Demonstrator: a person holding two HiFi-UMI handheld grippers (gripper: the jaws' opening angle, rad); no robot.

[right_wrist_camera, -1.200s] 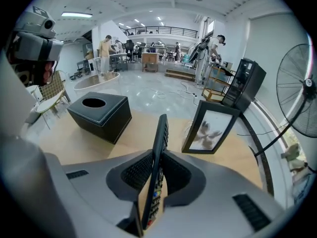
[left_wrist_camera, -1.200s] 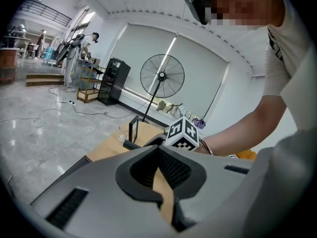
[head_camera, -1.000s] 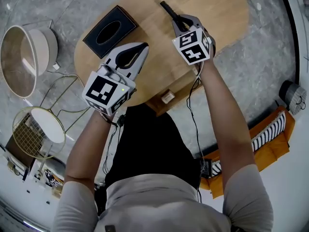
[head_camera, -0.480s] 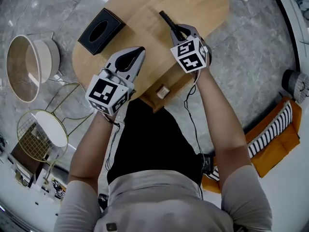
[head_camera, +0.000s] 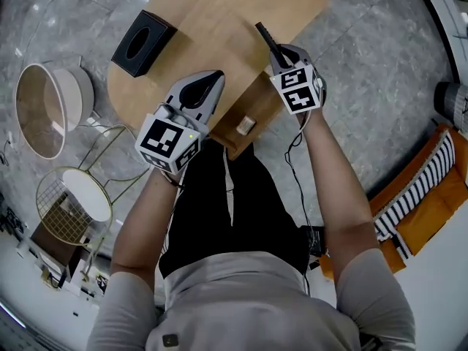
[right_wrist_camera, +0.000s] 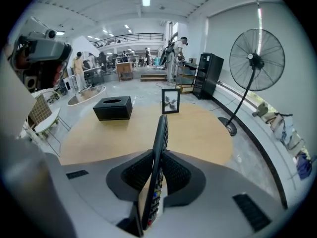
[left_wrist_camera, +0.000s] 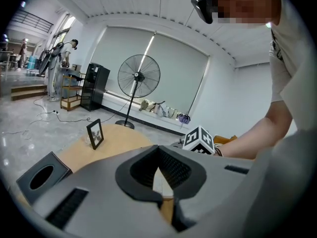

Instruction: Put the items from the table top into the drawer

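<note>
A black remote control is clamped edge-on in my right gripper, which is shut on it above the near right edge of the oval wooden table. The remote's far end sticks out past the fingertips toward the table's middle. A wooden drawer with a small label juts out below the table's near edge, between my two grippers. My left gripper hovers over the near edge left of the drawer. Its tips are together and it holds nothing.
A black tissue box stands at the table's left end, a small photo frame at its far side. A round drum table and a wire stool stand left. A floor fan stands at the right.
Both grippers have drawn back toward the table's near edge and risen a little. The right one, still holding the remote, now hangs by the drawer's right side.
</note>
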